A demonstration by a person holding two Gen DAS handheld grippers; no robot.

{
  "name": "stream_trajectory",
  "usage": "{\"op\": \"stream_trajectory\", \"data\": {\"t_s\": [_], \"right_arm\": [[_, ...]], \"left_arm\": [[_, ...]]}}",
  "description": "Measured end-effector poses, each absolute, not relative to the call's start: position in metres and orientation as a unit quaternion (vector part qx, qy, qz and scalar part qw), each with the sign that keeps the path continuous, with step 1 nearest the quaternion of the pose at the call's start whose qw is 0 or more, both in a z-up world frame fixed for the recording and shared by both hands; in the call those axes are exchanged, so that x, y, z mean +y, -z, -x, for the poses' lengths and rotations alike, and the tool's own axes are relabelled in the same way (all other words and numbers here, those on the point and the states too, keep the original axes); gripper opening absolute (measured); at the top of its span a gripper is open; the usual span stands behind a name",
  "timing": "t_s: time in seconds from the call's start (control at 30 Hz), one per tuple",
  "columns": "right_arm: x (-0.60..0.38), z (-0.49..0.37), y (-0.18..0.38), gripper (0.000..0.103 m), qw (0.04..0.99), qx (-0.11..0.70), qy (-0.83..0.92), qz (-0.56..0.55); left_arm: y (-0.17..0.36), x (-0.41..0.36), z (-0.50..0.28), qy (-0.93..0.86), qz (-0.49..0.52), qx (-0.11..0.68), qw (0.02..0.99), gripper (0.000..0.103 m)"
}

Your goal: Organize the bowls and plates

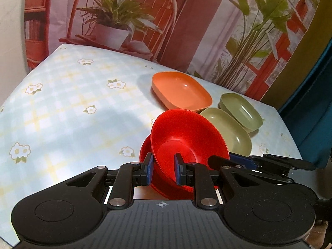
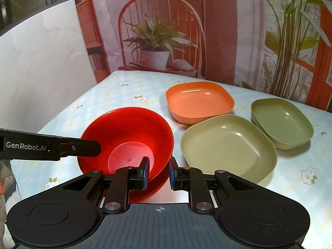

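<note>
The top red bowl [image 2: 132, 132] sits tilted in another red bowl [image 2: 154, 187] at the table's [image 1: 68, 95] near edge. Left tool [image 1: 164, 171] & right tool [image 2: 158, 173] both pinch its rim. Orange dish [image 2: 200, 101] & 2 green dishes [image 2: 228, 145] [image 2: 282, 120] lie apart, not stacked yet. Job looks just begun.

A table covered in a pale blue checked cloth with white flowers [image 2: 99, 101] carries stacked glossy red round plastic bowls [image 2: 132, 132], an orange square plastic dish [image 2: 199, 101], a light olive square dish [image 2: 226, 145] and a darker green square dish [image 2: 282, 122].
</note>
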State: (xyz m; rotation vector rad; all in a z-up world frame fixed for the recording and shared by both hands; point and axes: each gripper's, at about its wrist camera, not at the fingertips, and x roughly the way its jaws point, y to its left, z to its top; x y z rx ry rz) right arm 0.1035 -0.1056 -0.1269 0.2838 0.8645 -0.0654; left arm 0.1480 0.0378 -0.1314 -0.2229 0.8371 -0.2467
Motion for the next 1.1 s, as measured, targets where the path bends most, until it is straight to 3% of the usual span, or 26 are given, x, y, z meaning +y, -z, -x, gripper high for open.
{"op": "stream_trajectory", "data": {"t_s": [0.67, 1.1], "right_arm": [[-0.105, -0.096, 0.127, 0.027, 0.904, 0.407, 0.035, -0.127], [-0.126, -0.082, 0.127, 0.027, 0.902, 0.4, 0.065, -0.147]], "left_arm": [[0.134, 0.038, -0.149, 0.089, 0.11, 0.403, 0.904, 0.023], [0.13, 0.033, -0.147, 0.091, 0.104, 0.401, 0.906, 0.023]]}}
